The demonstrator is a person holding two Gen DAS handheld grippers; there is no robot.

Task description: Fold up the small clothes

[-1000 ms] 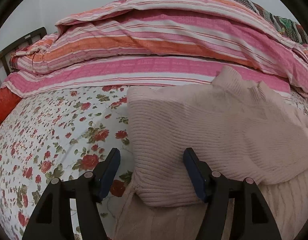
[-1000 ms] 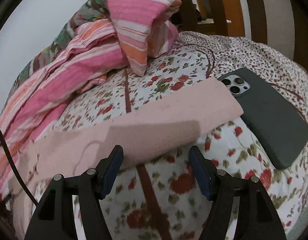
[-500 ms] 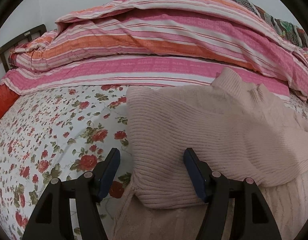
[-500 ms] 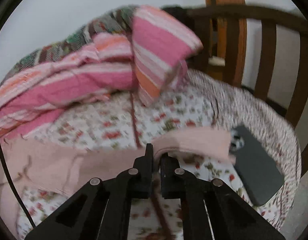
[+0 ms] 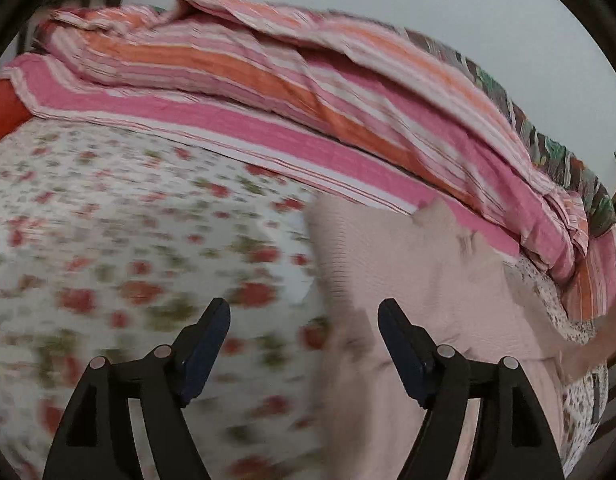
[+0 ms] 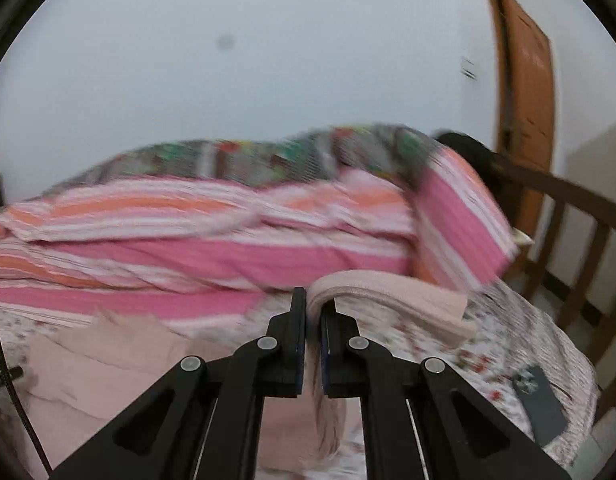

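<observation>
Floral bedsheet (image 5: 120, 248), white with red roses, covers the bed on which a pale pink ribbed sweater (image 5: 407, 272) lies spread. In the right wrist view one sleeve (image 6: 391, 296) of that sweater is raised off the sheet and arches to the right from the right gripper (image 6: 313, 312), whose jaws are clamped tight on its edge with only a sliver of cloth between them. That gripper points a little below level, across the bed toward the wall. The rest of the garment stays low at the left of that view, flat on the sheet.

In the left wrist view the left gripper (image 5: 304, 320) tilts down over the sweater's left edge, where the knit meets the roses. Its jaws have just been widening and stand well apart; the sweater's edge lies below and between them, and neither pad presses on it.

Behind the sweater a striped quilt (image 5: 308, 92) in pink, orange and white is heaped along the wall. A dark phone (image 6: 541, 404) rests on the sheet near the bed's right edge, apart from the sleeve. Beyond it stand a wooden bed rail (image 6: 567, 216) and an orange door (image 6: 525, 92).
</observation>
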